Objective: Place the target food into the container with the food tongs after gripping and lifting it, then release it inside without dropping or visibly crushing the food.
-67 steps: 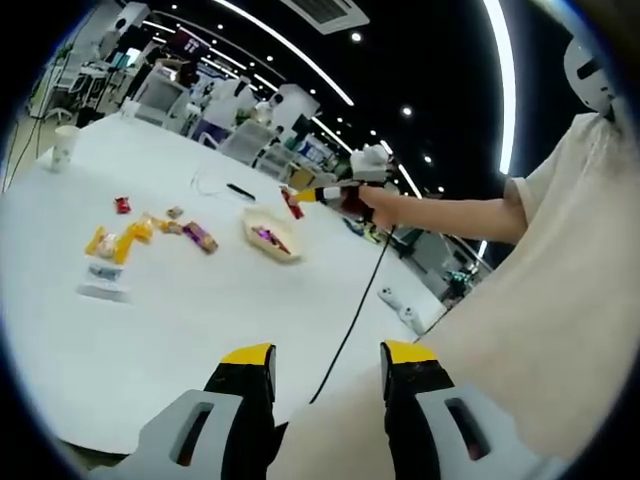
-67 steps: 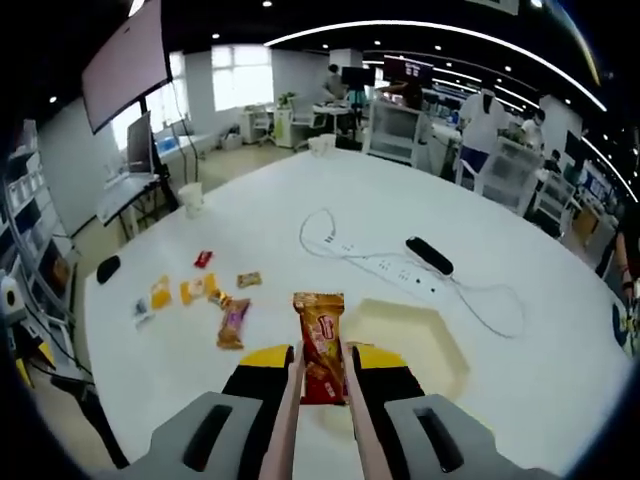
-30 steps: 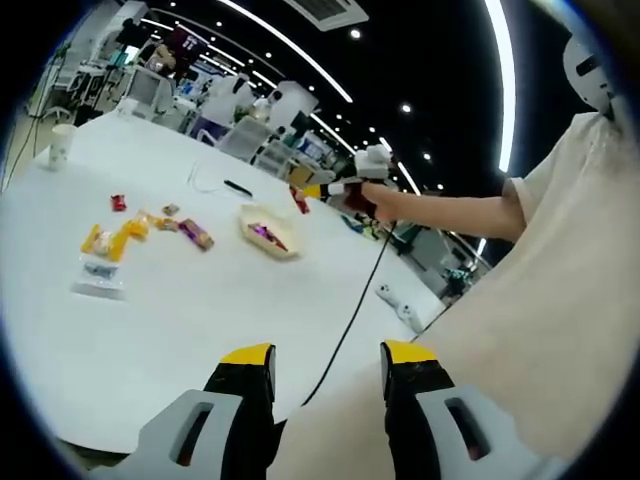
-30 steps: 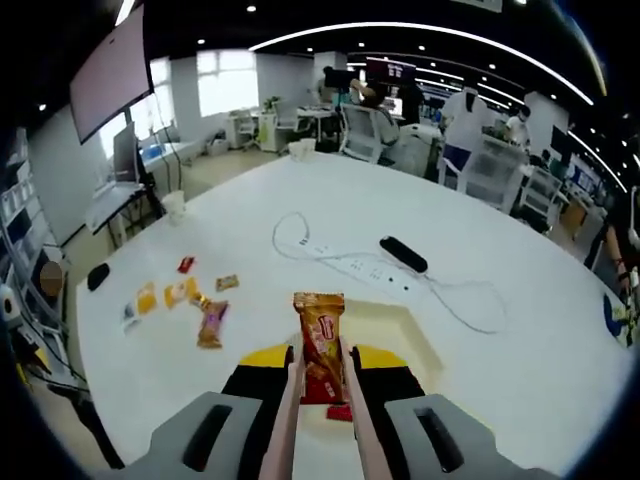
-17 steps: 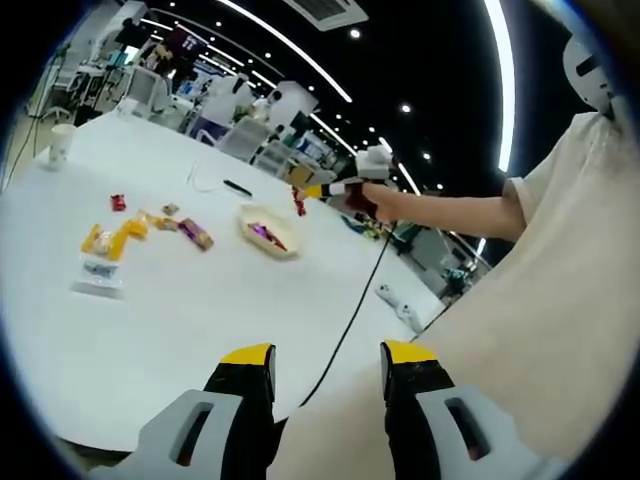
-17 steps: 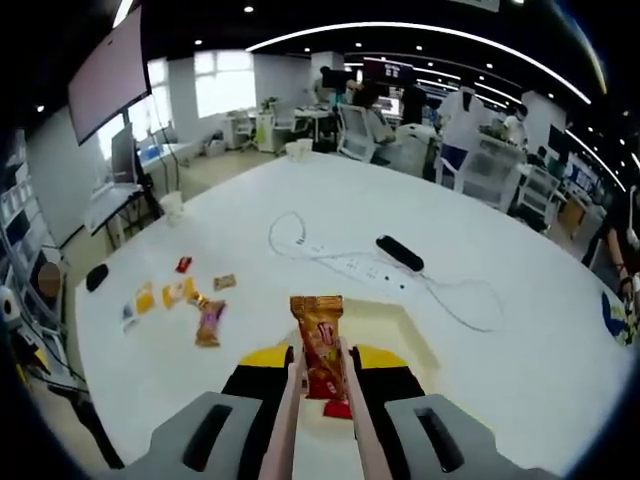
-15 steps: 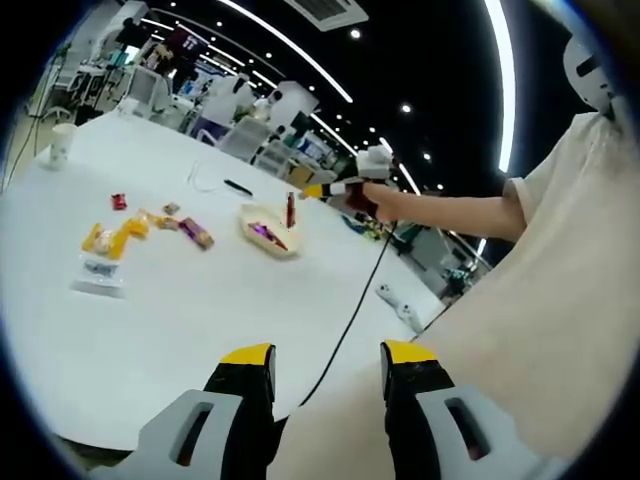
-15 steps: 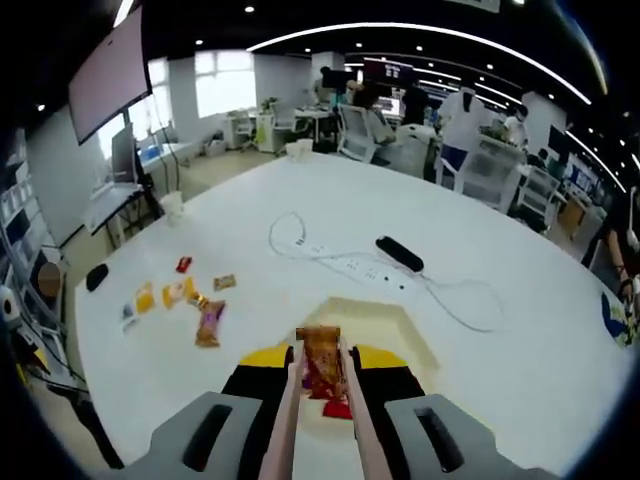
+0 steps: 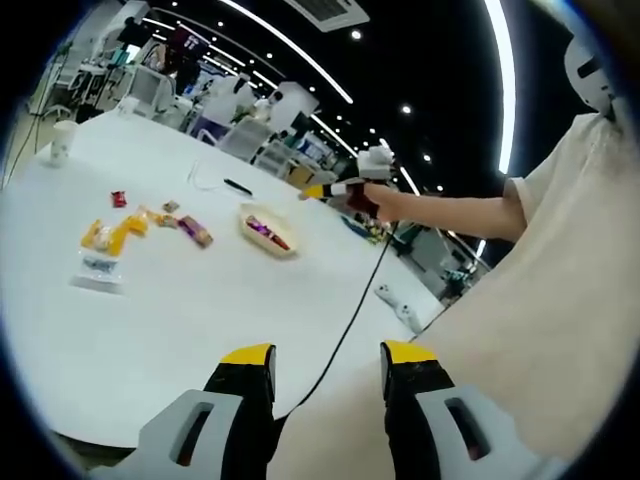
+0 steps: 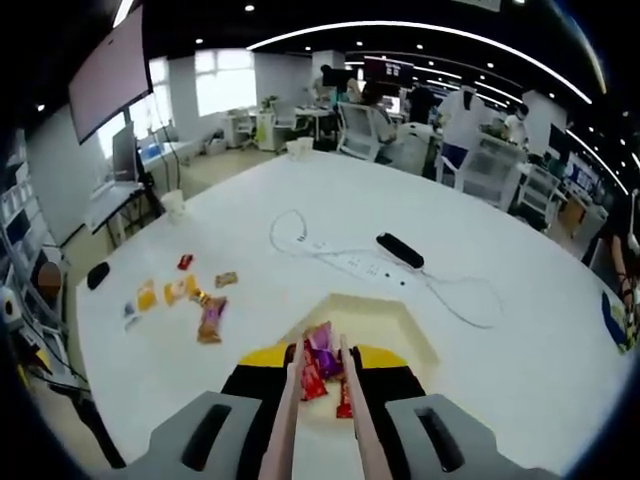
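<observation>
**Tongs spread over the container, snacks lying inside**

In your right gripper view, the right gripper (image 10: 322, 356) has its jaws closed against the food tongs (image 10: 289, 400). The tong arms stand a bit spread and pinch nothing. Between them, low in the frame's centre, a purple packet (image 10: 322, 362) and red packets (image 10: 309, 384) lie in the cream container (image 10: 420, 338); can't tell which one's your target. Loose snacks (image 10: 190, 293) sit centre left on the table (image 10: 520, 350). In your left gripper view, the left gripper (image 9: 328, 358) is at the bottom, jaws apart and holding nothing.
</observation>
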